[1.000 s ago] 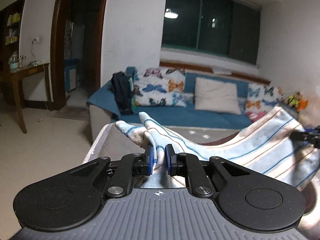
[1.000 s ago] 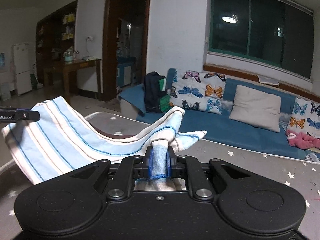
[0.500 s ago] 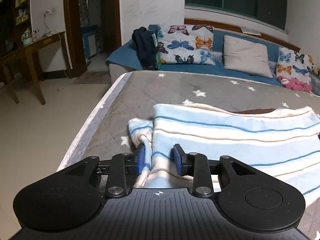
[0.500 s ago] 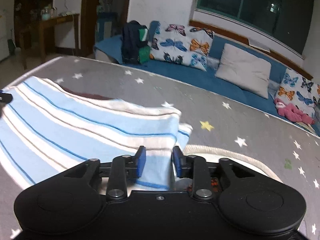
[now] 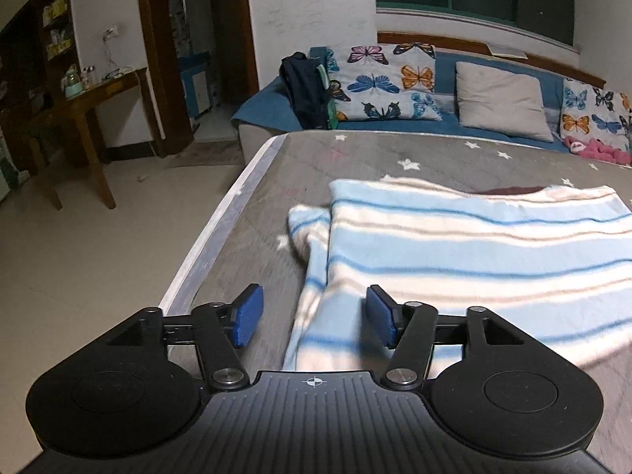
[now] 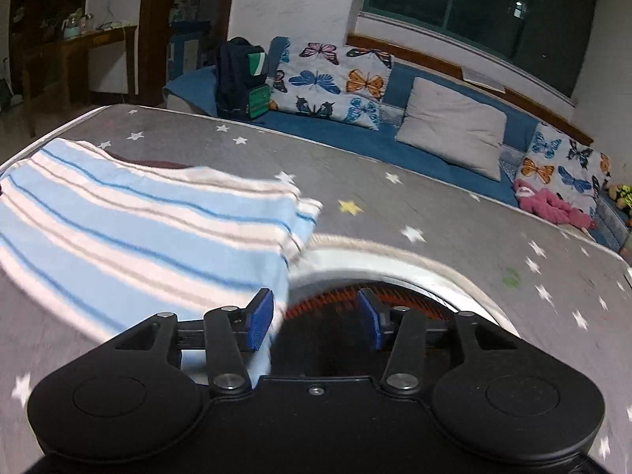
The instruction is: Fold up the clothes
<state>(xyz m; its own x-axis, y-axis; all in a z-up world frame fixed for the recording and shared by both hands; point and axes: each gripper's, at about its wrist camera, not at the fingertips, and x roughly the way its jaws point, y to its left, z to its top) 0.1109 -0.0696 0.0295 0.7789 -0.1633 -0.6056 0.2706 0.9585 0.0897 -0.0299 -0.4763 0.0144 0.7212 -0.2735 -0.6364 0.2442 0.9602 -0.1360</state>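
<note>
A light blue and white striped garment (image 5: pixel 474 252) lies folded flat on the grey star-print bed cover (image 5: pixel 395 154). It also shows in the right wrist view (image 6: pixel 138 233). My left gripper (image 5: pixel 314 322) is open, its blue pads (image 5: pixel 247 316) on either side of the garment's near left edge, holding nothing. My right gripper (image 6: pixel 314 322) is open and empty, just right of the garment's near right corner. A dark maroon item (image 6: pixel 150 164) peeks out from under the garment's far edge.
A round heater-like object with an orange grille (image 6: pixel 355 296) sits in a white-rimmed opening in the cover, right under my right gripper. The bed's left edge (image 5: pixel 209 241) drops to a tiled floor. A blue sofa (image 5: pixel 442 118) with butterfly cushions, a dark backpack (image 6: pixel 237 79) and pink cloth (image 6: pixel 553 209) lies beyond.
Both grippers held the garment raised a second ago. They lowered it onto the bed, opened wide and let go. The garment now lies flat and both grippers have drawn back a little.
</note>
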